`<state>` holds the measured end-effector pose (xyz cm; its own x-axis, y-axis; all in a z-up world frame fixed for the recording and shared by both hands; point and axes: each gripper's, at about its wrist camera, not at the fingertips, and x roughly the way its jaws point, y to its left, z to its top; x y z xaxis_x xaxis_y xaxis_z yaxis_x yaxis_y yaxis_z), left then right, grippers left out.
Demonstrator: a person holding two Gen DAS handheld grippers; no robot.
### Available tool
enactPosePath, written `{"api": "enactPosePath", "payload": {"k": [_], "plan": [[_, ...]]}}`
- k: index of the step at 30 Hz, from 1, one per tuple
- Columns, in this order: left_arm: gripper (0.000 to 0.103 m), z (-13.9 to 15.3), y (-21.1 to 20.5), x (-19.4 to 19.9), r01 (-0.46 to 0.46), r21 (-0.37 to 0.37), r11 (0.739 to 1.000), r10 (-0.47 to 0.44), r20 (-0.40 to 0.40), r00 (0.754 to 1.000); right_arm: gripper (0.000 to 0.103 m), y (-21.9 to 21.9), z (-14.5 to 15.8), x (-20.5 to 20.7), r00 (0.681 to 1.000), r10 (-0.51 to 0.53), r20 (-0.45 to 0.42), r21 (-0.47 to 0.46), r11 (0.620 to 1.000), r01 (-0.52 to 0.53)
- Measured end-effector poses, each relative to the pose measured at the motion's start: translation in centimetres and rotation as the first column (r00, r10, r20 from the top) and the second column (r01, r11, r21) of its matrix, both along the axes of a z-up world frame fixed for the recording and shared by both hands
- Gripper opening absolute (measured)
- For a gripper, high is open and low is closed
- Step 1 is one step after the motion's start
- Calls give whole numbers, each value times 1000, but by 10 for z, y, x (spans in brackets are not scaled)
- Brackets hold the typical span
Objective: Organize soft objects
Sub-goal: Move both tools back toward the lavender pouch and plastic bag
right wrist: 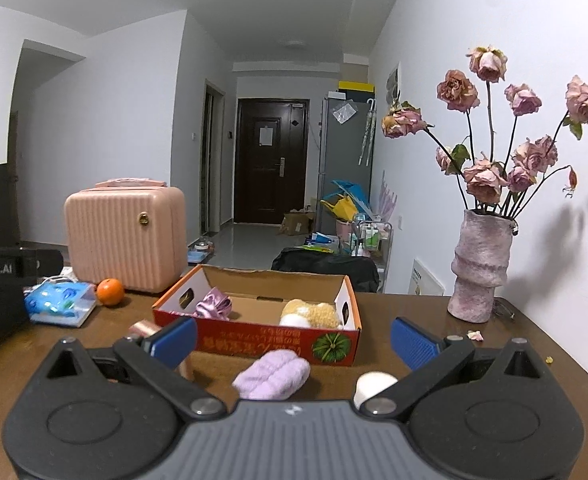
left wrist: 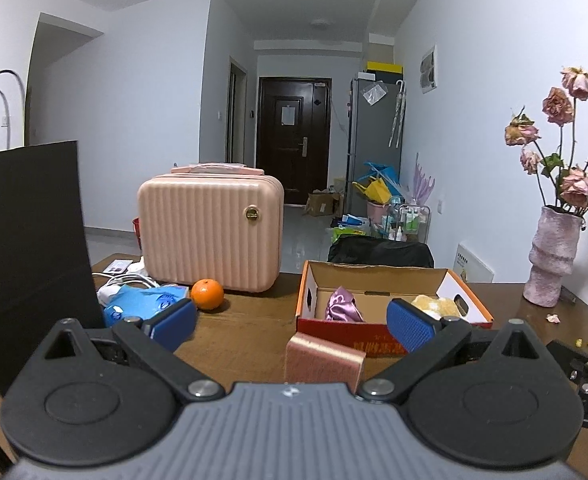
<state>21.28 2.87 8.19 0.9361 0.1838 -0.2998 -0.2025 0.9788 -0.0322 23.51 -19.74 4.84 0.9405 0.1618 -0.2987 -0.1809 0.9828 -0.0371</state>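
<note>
Lilac sock [right wrist: 272, 374] lies between the open, empty right gripper [right wrist: 293, 340], likely next into the box [right wrist: 254, 338]; left gripper [left wrist: 292, 322] gapes over a sponge [left wrist: 324, 362].

Brown wooden table [right wrist: 414, 312]. On it: cardboard box [right wrist: 254, 338], pink case [right wrist: 126, 236], orange [right wrist: 110, 291], vase [right wrist: 479, 268], lilac sock [right wrist: 272, 374], pink sponge [left wrist: 324, 358].

One box [right wrist: 254, 336], two grippers [left wrist: 292, 322] [right wrist: 292, 340].
</note>
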Motion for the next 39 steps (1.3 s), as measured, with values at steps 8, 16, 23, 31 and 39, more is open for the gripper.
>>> {"api": "enactPosePath", "payload": {"k": [8, 16, 23, 31, 39], "plan": [[103, -10, -1, -59, 11, 6, 1000, -11, -9, 1000, 103, 0, -11, -57, 1000, -1, -12, -6, 1000, 0], [103, -27, -1, -107, 36, -11, 999, -36, -44, 998, 103, 0, -28, -113, 999, 18, -29, -32, 999, -19], [103, -46, -3, -141, 39, -17, 999, -40, -67, 997, 103, 3, -42, -145, 999, 31, -40, -43, 999, -33], [103, -62, -11, -168, 67, 10, 998, -65, -98, 993, 103, 3, -57, -169, 996, 49, -68, -34, 998, -51], [103, -75, -9, -172, 59, 7, 998, -58, -114, 992, 103, 8, -68, -169, 994, 58, -97, -40, 997, -62]]}}
